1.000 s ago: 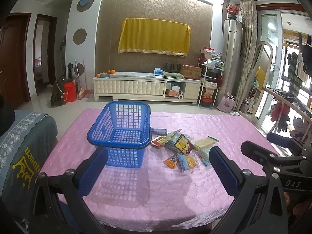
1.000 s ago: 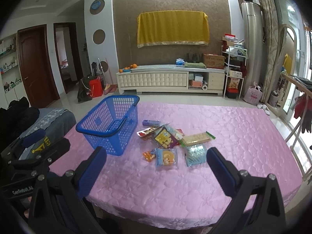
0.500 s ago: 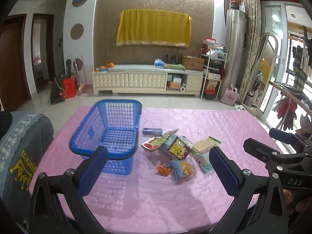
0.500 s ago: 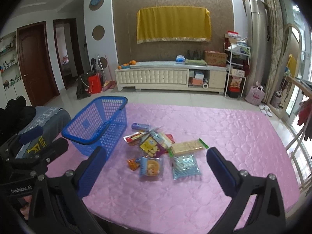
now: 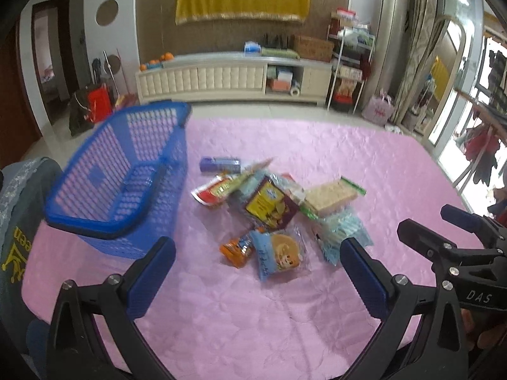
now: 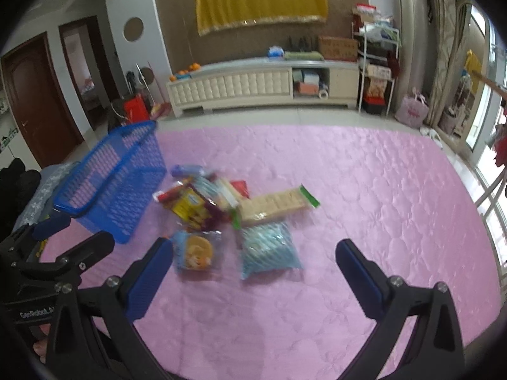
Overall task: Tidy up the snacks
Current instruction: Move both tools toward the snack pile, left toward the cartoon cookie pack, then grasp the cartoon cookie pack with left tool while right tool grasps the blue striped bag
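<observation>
Both grippers have come fwd & tipped down toward the snacks; packets sit larger and lower in both views vs half a sec ago.

Nearest: left gripper (image 5: 256, 255), fingers spread wide, holding nothing, above the pink tablecloth (image 5: 364, 158); right gripper (image 6: 253, 253) likewise wide & empty. Just past the left fingertips lie a cookie packet (image 5: 280, 253) w/ a small orange packet (image 5: 236, 250) touching its left side; a light-blue striped bag (image 6: 269, 250) sits between the right gripper's fingers, blurred. Behind those, a yellow-and-maroon packet (image 5: 269, 204), a red-white packet (image 5: 214, 191), a wafer pack (image 6: 275, 204) w/ green ends, then a purple tube (image 5: 220, 164) farthest. Blue basket (image 5: 126, 177) stands left of the pile, empty, tilted-looking in the fisheye, near but apart from the snacks. Cabinet (image 6: 259, 84) along the far wall.
</observation>
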